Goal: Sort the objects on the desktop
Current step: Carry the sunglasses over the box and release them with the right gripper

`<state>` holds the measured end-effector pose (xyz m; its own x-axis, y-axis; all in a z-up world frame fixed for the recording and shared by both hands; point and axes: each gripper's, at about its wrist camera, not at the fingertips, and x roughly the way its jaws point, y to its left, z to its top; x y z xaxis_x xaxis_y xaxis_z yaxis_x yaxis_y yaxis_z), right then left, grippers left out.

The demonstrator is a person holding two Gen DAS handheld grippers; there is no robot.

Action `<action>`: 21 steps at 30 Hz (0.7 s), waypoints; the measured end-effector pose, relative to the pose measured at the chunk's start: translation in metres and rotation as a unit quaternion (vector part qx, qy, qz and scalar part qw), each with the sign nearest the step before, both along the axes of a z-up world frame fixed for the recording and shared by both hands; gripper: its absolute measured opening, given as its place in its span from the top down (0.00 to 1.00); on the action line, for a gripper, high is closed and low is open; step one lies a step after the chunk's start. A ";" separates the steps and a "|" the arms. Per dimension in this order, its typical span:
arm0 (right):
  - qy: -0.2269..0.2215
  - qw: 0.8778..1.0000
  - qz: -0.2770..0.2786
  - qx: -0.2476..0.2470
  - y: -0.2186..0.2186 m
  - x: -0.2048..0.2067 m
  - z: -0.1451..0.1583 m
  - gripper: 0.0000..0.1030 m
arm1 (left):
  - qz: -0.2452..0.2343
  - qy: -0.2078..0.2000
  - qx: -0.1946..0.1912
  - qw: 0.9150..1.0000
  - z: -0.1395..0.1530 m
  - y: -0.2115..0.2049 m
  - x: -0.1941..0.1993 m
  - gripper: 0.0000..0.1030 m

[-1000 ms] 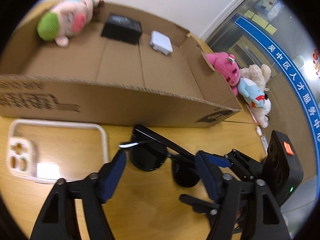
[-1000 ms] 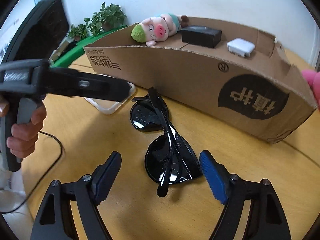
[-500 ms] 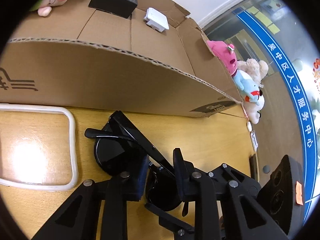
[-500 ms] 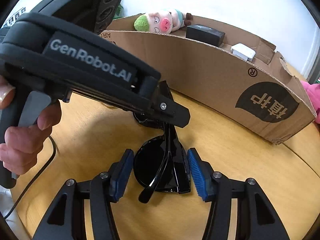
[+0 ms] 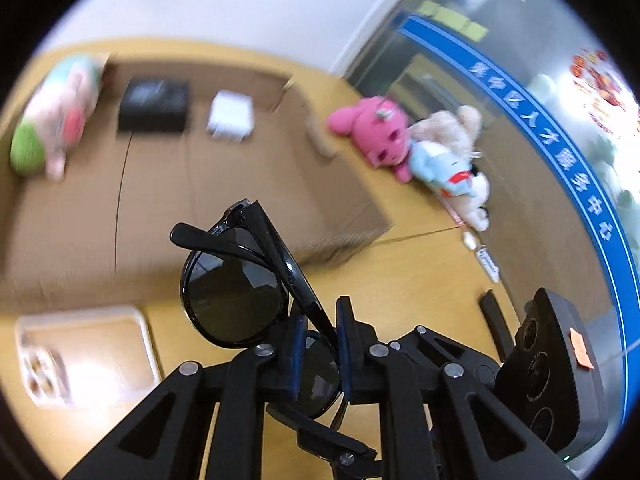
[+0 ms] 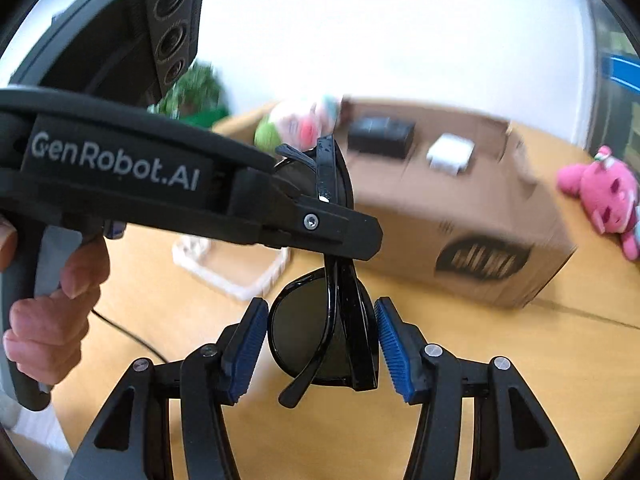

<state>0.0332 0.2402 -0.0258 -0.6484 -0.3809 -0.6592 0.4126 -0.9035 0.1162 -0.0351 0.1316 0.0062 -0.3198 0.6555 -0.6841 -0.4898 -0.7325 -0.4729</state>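
Black folded sunglasses [image 5: 236,280] are held in the air above the wooden table. My left gripper [image 5: 318,344] is shut on their bridge and frame. In the right wrist view the sunglasses [image 6: 320,328] hang between my right gripper's [image 6: 322,340] blue pads [image 6: 390,344], which stand on either side of one lens with small gaps, so this gripper is open. The left gripper's body [image 6: 200,208] crosses above. The open cardboard box [image 5: 168,184] lies behind, holding a pig plush [image 5: 52,116], a black box [image 5: 154,100] and a white box [image 5: 232,116].
A clear phone case [image 5: 80,356] lies on the table [image 5: 420,280] at the left, in front of the box. Pink, blue and beige plush toys [image 5: 404,140] lie right of the box. A black cable [image 6: 132,340] runs across the table.
My left gripper has closed on the sunglasses and lifted them off the table. My right gripper has risen along with them, its pads still beside the lens. The view is now above the box.
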 end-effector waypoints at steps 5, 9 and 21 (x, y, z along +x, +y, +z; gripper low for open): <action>0.053 0.998 -0.030 -0.014 0.014 -0.030 0.048 0.48 | -0.038 0.041 0.003 0.998 0.052 0.015 -0.034 0.88; 0.061 0.996 -0.052 -0.030 0.028 -0.070 0.068 0.48 | -0.063 0.042 0.008 0.997 0.077 0.041 -0.072 0.89; -0.056 0.992 -0.107 -0.024 0.065 -0.185 0.028 0.48 | -0.091 -0.117 0.043 0.988 0.006 0.081 -0.190 0.90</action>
<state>-0.1513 0.3056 0.0026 -0.6420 -0.2753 -0.7156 0.1934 -0.9613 0.1963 -0.2250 0.2127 0.0118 -0.0304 0.7463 -0.6649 -0.4794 -0.5945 -0.6455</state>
